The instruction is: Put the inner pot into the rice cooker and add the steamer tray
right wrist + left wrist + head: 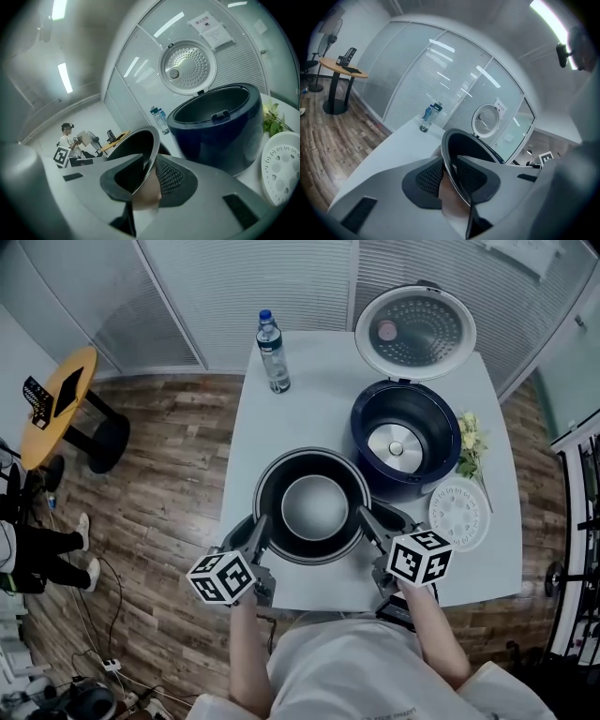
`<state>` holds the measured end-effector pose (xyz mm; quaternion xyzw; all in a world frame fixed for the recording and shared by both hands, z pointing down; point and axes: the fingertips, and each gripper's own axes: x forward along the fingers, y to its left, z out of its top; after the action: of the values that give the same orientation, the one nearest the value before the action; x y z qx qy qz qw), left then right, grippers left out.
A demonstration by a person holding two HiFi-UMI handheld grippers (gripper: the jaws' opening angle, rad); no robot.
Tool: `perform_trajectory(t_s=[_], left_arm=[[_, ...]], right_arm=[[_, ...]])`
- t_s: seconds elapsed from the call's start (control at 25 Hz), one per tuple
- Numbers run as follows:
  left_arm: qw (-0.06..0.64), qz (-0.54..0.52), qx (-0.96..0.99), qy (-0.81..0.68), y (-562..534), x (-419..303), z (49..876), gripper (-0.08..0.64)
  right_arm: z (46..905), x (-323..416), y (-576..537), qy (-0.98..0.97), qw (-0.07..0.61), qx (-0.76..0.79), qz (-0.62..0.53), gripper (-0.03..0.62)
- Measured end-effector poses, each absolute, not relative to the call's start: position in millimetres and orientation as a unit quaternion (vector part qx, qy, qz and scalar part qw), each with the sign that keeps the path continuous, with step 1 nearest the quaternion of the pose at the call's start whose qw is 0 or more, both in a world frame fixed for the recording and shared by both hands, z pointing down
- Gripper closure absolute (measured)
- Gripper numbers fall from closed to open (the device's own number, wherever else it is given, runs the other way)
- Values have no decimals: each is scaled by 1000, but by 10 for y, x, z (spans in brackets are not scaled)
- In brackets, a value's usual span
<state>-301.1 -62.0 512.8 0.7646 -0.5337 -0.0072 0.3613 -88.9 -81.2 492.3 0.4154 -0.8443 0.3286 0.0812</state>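
The dark round inner pot (pixel 314 507) hangs over the near part of the white table (pixel 309 409), gripped at both sides of its rim. My left gripper (pixel 262 526) is shut on the left rim, which runs between its jaws in the left gripper view as a thin edge (pixel 454 154). My right gripper (pixel 367 521) is shut on the right rim (pixel 140 154). The dark blue rice cooker (pixel 361 432) stands open just behind and right of the pot, its lid (pixel 415 332) tipped back. The white perforated steamer tray (pixel 459 515) lies flat, right of the pot.
A water bottle (pixel 272 352) stands at the table's far left corner. A small bunch of flowers (pixel 469 442) lies right of the cooker. A yellow round side table (pixel 61 404) stands on the wood floor at left. Another person (pixel 68 138) stands far off.
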Motion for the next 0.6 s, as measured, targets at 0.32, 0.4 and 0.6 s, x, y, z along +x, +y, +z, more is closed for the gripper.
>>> perform_trajectory(t_s=[0.32,0.4,0.6], left_arm=[[331,-23,763,-555,-698,-3119,4816,476],[324,-29,763,-559,-699,-3143,4730,476],[303,-46,766,-564,-692,-3184,4516,476]], right_arm=[[4673,-986,-910,-858,67,408,304,497],[4587,-1010,-926,-862,62,406,296,499],[4355,-1055,-967,-873,47,401,273,500]])
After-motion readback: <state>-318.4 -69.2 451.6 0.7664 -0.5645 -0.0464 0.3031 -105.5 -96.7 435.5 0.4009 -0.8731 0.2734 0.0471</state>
